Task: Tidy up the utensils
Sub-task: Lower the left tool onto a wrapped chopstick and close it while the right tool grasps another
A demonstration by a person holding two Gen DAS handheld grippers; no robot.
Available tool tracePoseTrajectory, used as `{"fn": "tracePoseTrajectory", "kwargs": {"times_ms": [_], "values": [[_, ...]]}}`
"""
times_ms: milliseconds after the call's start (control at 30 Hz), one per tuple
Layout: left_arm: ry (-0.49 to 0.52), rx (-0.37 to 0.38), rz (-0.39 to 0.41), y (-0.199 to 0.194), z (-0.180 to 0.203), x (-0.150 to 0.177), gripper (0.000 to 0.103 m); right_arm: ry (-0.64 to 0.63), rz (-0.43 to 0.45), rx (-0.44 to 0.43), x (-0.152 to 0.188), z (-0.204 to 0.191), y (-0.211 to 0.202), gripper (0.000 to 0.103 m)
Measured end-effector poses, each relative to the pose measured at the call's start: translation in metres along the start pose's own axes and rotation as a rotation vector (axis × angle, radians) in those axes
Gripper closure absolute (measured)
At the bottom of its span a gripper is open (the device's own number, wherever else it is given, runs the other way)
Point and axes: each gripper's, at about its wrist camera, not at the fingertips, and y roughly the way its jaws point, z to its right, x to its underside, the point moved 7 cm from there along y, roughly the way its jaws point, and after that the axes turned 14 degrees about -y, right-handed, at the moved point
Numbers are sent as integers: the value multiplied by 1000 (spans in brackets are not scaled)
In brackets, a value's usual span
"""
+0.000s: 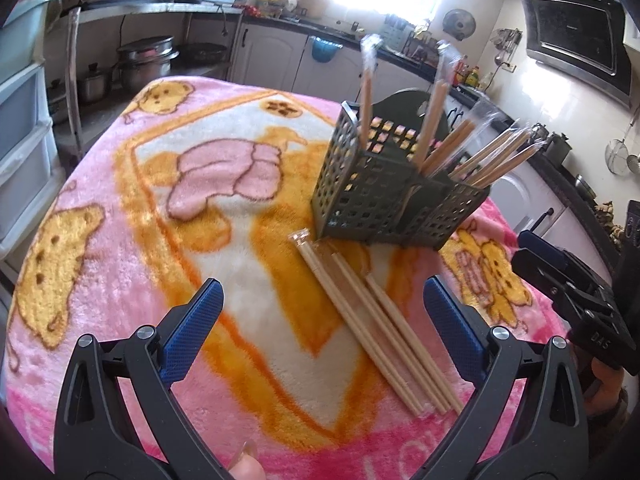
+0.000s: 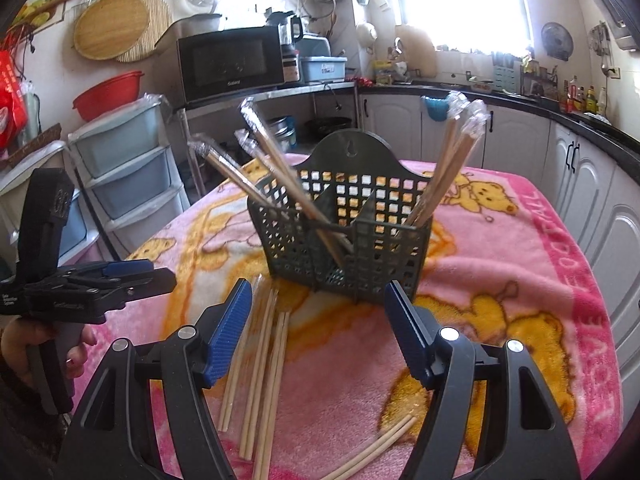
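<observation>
A dark green perforated utensil basket (image 1: 396, 196) (image 2: 344, 240) stands on the pink blanket. Wrapped wooden chopsticks lean out of its compartments. Several loose wrapped chopsticks (image 1: 372, 320) (image 2: 264, 360) lie on the blanket in front of it. In the right wrist view one more pair (image 2: 372, 452) lies nearer, at the lower right. My left gripper (image 1: 320, 304) hovers open over the loose chopsticks, nothing between its blue pads. My right gripper (image 2: 318, 304) is also open and empty, just in front of the basket. Each gripper shows in the other's view: the right (image 1: 524, 250), the left (image 2: 160, 274).
The pink and orange bear blanket (image 1: 120, 240) (image 2: 500, 280) covers the whole table. Plastic drawers (image 2: 128, 172) stand to the left, with a microwave (image 2: 228, 64) on a shelf behind. White cabinets (image 2: 580, 168) and a dark counter run along the back and right.
</observation>
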Motion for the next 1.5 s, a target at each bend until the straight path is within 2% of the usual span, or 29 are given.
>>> {"fn": "tracePoseTrajectory", "kwargs": {"times_ms": [267, 367, 433, 500, 700, 867, 1100, 1300, 1500], "values": [[-33, -6, -55, 20, -15, 7, 12, -30, -53, -33, 8, -14, 17, 37], [-49, -5, -72, 28, -19, 8, 19, -45, -79, -42, 12, -21, 25, 38], [-68, 4, -88, 33, -21, 8, 24, -57, -106, -50, 16, -25, 32, 44], [-76, 5, -101, 38, -22, 8, 34, -62, -129, -59, 19, -28, 38, 47], [-87, 20, -136, 55, -20, 2, 50, -73, -201, -85, 29, -36, 58, 60], [-114, 18, -170, 74, -20, -3, 59, -91, -250, -93, 34, -42, 74, 65], [-110, -20, -199, 95, -17, -5, 60, -110, -316, -90, 40, -45, 97, 67], [-90, -57, -187, 103, -16, -9, 60, -114, -345, -92, 43, -45, 111, 68], [-74, -100, -169, 108, -21, -13, 73, -112, -363, -84, 44, -48, 121, 68]]}}
